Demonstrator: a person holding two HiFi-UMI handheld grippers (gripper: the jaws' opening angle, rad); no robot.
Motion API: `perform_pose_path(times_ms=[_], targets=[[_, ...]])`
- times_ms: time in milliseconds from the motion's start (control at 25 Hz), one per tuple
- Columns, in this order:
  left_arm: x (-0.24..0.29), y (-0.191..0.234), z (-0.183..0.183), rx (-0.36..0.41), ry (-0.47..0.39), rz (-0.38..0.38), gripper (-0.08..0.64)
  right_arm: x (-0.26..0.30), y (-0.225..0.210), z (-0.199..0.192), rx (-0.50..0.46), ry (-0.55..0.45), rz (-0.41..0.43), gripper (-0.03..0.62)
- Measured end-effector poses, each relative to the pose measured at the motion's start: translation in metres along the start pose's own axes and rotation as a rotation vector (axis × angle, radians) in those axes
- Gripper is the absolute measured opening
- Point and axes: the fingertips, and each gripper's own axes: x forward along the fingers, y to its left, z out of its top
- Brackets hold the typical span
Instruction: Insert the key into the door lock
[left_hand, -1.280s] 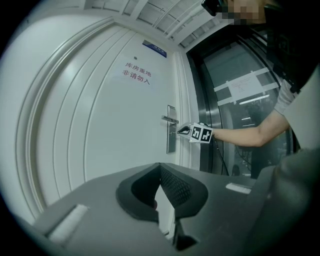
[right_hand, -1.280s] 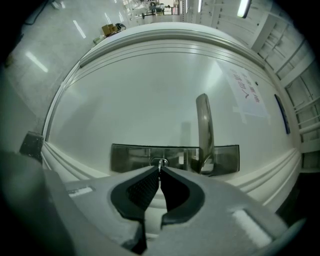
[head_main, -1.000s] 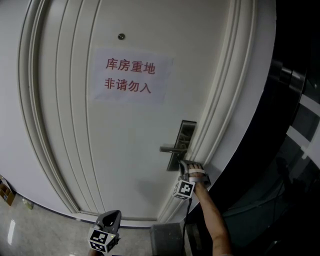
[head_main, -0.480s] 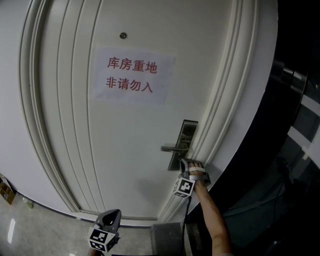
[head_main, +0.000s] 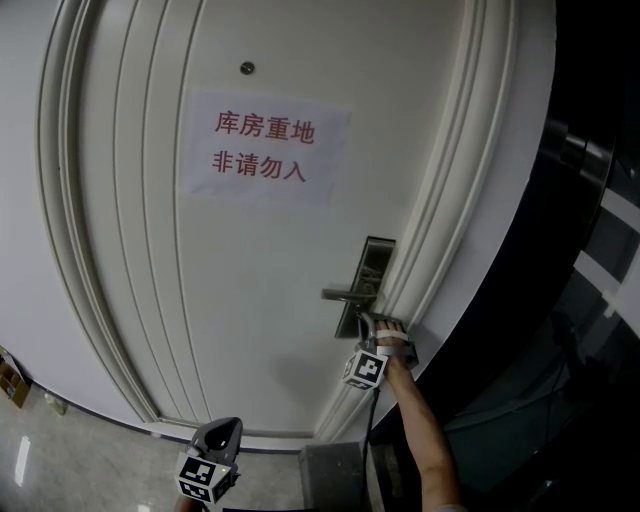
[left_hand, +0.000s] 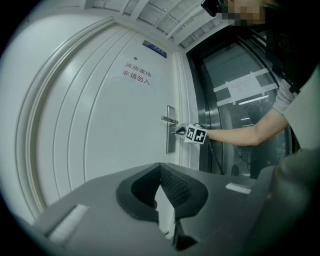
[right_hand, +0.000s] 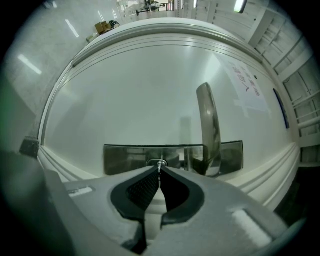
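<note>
A steel lock plate (head_main: 372, 270) with a lever handle (head_main: 345, 294) sits on the white door (head_main: 240, 300), near its right edge. My right gripper (head_main: 368, 322) is level against the lower part of the plate, just under the handle. In the right gripper view its jaws (right_hand: 159, 170) are shut on a small silver key (right_hand: 159, 165). The key's tip is at the keyhole (right_hand: 157, 162) of the lock plate (right_hand: 125, 157), with the handle (right_hand: 209, 125) just to the right. My left gripper (left_hand: 160, 167) hangs low and away from the door, shut with nothing in it, also seen at the bottom of the head view (head_main: 222, 432).
A paper sign with red characters (head_main: 265, 150) is taped on the door. Dark glass panels (head_main: 590, 260) stand to the right of the door frame (head_main: 450, 230). A grey box (head_main: 335, 478) sits on the floor below, and a cardboard box (head_main: 12, 380) at far left.
My right gripper has edged slightly up toward the lock plate with the key. The left gripper has stayed put.
</note>
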Motion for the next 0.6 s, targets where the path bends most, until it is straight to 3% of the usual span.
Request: perform_pose_path(times_ms=[440, 600], targets=[[-0.007, 0.003, 0.001, 0.001, -0.003, 0.014, 0.002, -0.003, -0.003, 0.001, 0.026, 0.000, -0.020, 0.018], [-0.008, 0.003, 0.001, 0.002, -0.005, 0.018, 0.002, -0.002, 0.008, 0.002, 0.074, -0.016, 0.036, 0.102]])
